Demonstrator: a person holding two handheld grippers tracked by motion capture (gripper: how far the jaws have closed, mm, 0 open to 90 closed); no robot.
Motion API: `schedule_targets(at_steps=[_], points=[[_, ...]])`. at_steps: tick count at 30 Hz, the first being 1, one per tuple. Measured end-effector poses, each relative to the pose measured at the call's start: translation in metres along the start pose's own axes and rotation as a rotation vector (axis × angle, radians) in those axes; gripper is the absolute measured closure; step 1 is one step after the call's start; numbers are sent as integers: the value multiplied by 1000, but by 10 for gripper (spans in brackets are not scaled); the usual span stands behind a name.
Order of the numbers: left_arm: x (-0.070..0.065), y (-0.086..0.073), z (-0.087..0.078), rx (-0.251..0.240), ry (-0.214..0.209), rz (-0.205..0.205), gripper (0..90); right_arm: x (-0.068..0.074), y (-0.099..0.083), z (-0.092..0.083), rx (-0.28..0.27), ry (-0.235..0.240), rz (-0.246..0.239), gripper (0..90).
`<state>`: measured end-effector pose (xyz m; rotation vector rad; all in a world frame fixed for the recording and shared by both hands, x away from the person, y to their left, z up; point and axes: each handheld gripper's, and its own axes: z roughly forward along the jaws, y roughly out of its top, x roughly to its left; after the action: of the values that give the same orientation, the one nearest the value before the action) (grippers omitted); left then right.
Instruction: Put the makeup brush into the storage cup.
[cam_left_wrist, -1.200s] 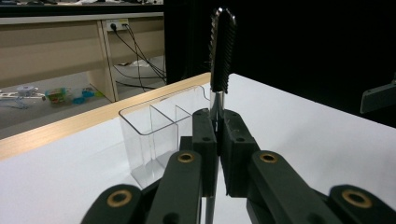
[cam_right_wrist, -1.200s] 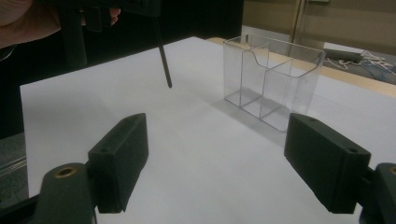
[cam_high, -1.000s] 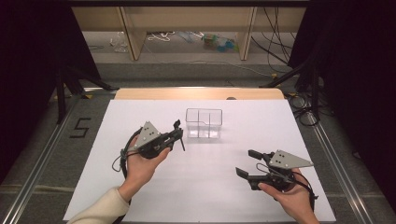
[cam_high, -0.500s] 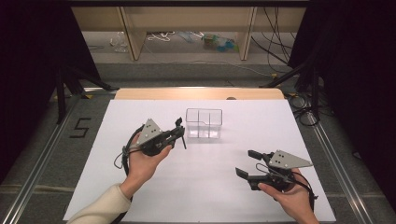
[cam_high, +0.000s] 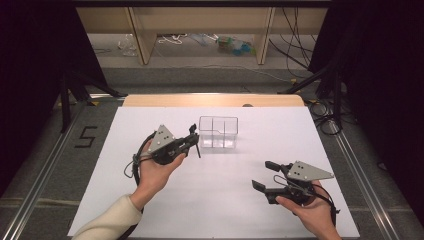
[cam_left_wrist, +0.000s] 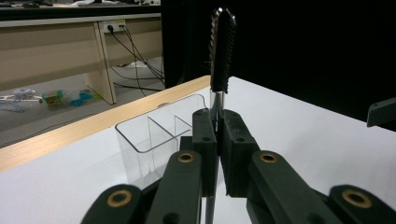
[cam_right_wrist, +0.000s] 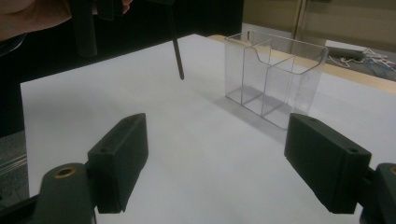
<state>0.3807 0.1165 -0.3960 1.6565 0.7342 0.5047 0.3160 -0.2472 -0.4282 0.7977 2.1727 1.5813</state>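
A clear plastic box (cam_high: 218, 132) with inner dividers stands on the white table top (cam_high: 225, 200) near its middle. Just left of it my left gripper (cam_high: 192, 138) is shut on a dark fluted metal bit (cam_high: 198, 149). In the left gripper view the bit (cam_left_wrist: 222, 51) rises above the closed jaws (cam_left_wrist: 217, 128), with the box (cam_left_wrist: 154, 135) behind them. My right gripper (cam_high: 261, 174) hovers open at the front right with nothing between its jaws. In the right gripper view the box (cam_right_wrist: 273, 79) lies ahead of the gripper (cam_right_wrist: 217, 154), and the bit (cam_right_wrist: 176, 46) hangs down at the upper left.
A wooden strip (cam_high: 212, 100) runs along the table's far edge. Beyond it are wooden desk legs and cables on the floor (cam_high: 200, 45). Black tripod legs (cam_high: 325, 82) stand at both sides. A floor mark "5" (cam_high: 86, 136) lies left of the table.
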Motion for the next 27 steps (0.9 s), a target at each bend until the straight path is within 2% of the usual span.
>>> schedule_targets(at_steps=[1, 2, 5, 6, 7, 22, 23, 27], points=[[1, 1, 0, 3, 1, 5, 853, 0, 0, 0, 0, 0, 0, 228], [1, 1, 0, 1, 0, 4, 853, 1, 0, -1, 14, 5, 21, 228], [1, 2, 1, 1, 1, 7, 853, 1, 0, 0, 14, 6, 21, 228], [1, 3, 1, -1, 2, 5, 853, 1, 1, -3, 43, 2, 13, 228], [1, 3, 2, -3, 3, 5, 853, 0, 1, -2, 29, -6, -3, 228], [3, 8, 6, -8, 1, 5, 853, 0, 0, -2, 32, -4, 2, 228], [3, 8, 6, -8, 1, 4, 853, 0, -1, 1, -4, 9, 8, 228], [3, 9, 8, -9, 1, -2, 853, 0, -1, 1, 8, 11, 8, 228]])
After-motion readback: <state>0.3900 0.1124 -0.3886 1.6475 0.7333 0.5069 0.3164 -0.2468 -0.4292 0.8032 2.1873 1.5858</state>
